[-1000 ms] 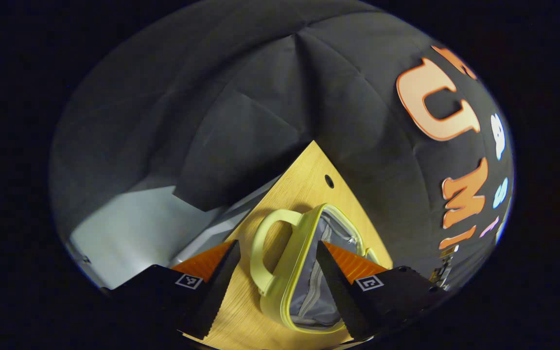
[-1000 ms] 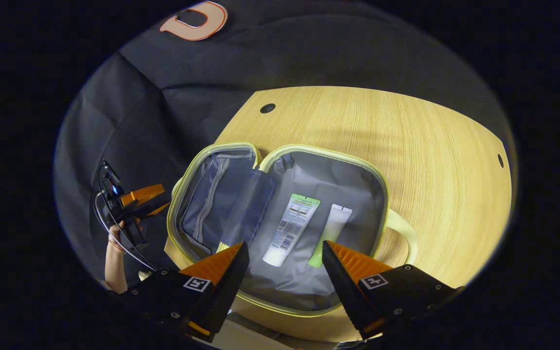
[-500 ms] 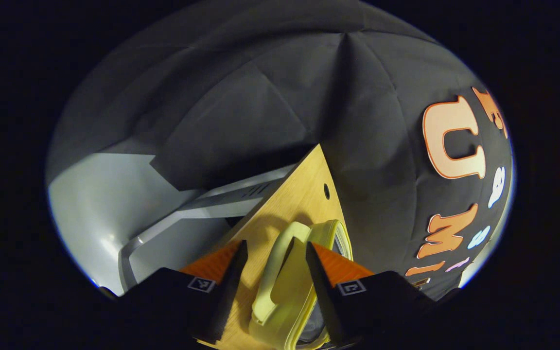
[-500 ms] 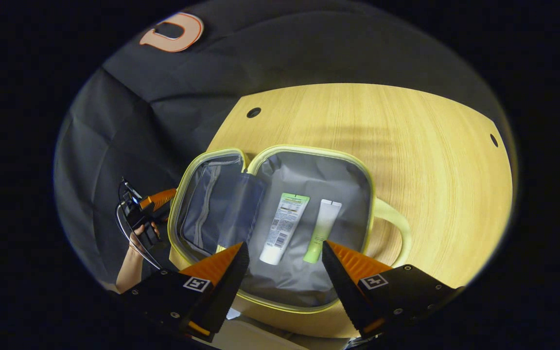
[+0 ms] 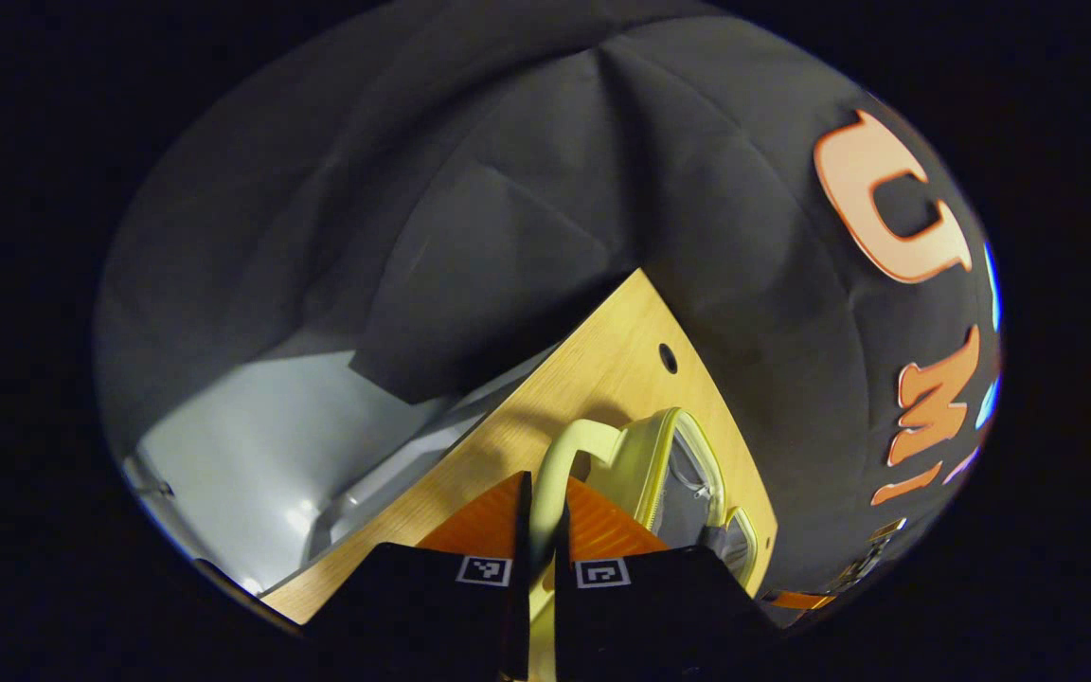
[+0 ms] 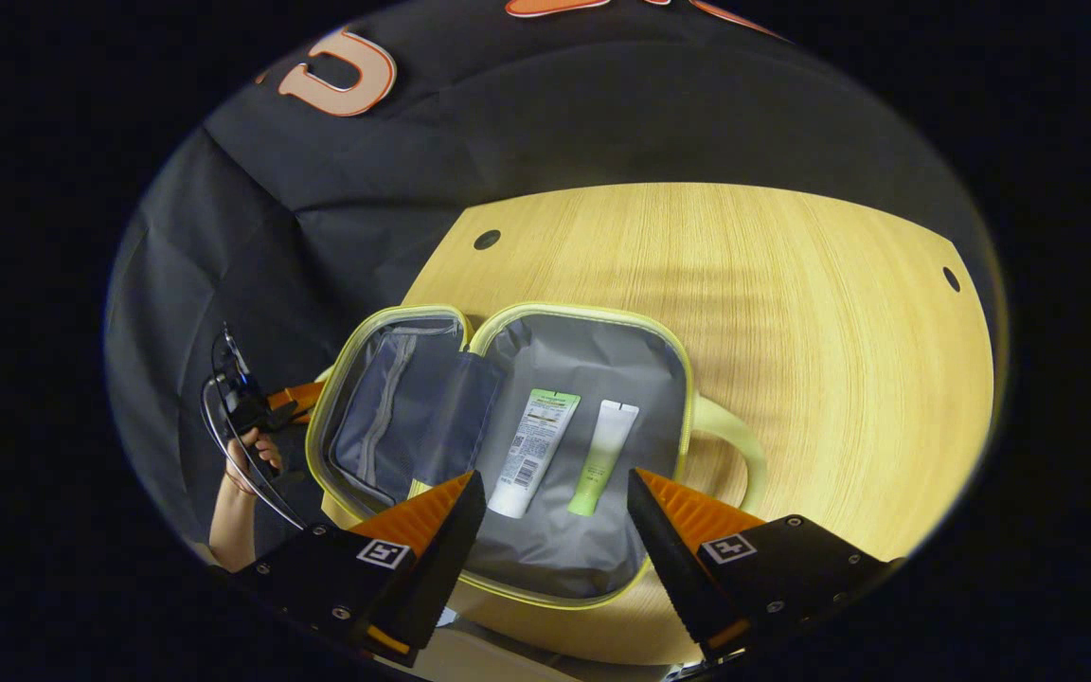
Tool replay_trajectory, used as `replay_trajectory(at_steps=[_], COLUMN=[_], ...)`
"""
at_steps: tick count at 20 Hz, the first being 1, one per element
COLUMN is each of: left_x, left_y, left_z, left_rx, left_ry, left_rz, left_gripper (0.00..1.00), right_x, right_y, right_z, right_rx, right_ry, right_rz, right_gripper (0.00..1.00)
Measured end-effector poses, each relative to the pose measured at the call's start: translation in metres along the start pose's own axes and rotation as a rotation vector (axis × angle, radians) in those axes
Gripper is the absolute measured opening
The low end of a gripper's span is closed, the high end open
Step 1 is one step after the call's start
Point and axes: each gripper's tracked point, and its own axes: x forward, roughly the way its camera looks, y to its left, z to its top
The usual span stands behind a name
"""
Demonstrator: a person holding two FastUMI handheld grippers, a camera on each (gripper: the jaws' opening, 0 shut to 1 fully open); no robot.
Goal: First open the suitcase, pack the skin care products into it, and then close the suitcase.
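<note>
The suitcase (image 6: 508, 455), a soft pale-yellow zip case with grey lining, lies spread open near the bench's (image 6: 792, 313) front edge, its lid over the left corner; wide bare wood grain stretches behind and to the right. Two tubes lie side by side in the main half: a white tube (image 6: 531, 440) with a green end and printed label too small to read, and a green-to-white tube (image 6: 602, 443). The left tool (image 5: 541, 545) is clenched on the lid's looped handle (image 5: 555, 464), both fingers pressing it. The right tool (image 6: 555, 511) hangs released above the case's near rim, fingers wide apart.
</note>
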Motion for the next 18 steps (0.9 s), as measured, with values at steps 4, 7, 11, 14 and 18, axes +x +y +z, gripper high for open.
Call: replay_trajectory(at_steps=[4,7,11,14,18], left_x=[-0.047,-0.083,-0.104,-0.116,-0.117], left_y=[-0.06,-0.121,-0.2,-0.258,-0.328], left_z=[0.023,0.019,-0.005,-0.029,-0.077], left_rx=[0.156,0.284,0.524,0.64,0.75], left_ry=[-0.06,-0.094,-0.134,-0.158,-0.165], left_rz=[0.07,0.138,0.222,0.25,0.249], left_gripper=[0.1,0.1,0.1,0.1,0.1], right_x=[-0.025,-0.05,-0.088,-0.113,-0.15], right_y=[-0.01,-0.03,-0.067,-0.104,-0.155], right_z=[0.004,0.007,0.005,0.003,-0.01], right_rx=[-0.007,-0.03,-0.046,-0.043,-0.027], right_ry=[-0.055,-0.114,-0.175,-0.22,-0.271], right_rz=[0.031,0.041,0.048,0.031,0.004], right_gripper=[0.96,0.96,0.96,0.96,0.96])
